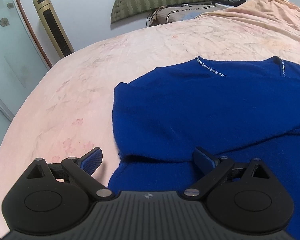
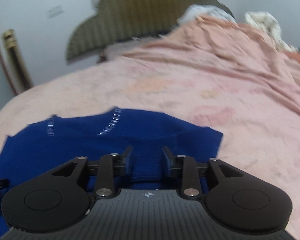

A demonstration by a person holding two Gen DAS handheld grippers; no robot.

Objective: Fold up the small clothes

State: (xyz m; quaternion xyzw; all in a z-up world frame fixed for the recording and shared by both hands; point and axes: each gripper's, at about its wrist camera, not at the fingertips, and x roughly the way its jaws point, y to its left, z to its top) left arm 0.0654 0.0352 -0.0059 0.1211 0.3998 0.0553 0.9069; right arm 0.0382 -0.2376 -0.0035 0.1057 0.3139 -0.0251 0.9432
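On the pink bedspread [image 1: 74, 92] | blue sweater [image 1: 200, 108] lies flat, sleeve folded across, beaded neckline away | left gripper [image 1: 148, 160] spread wide, empty, at the hem edge | right gripper [image 2: 147, 160] narrowed around bunched knit, probably gathering a fold; grip unconfirmed.

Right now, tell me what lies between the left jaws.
In the left wrist view, the left gripper is open, straddling the blue knit sweater's edge and pink bedspread.
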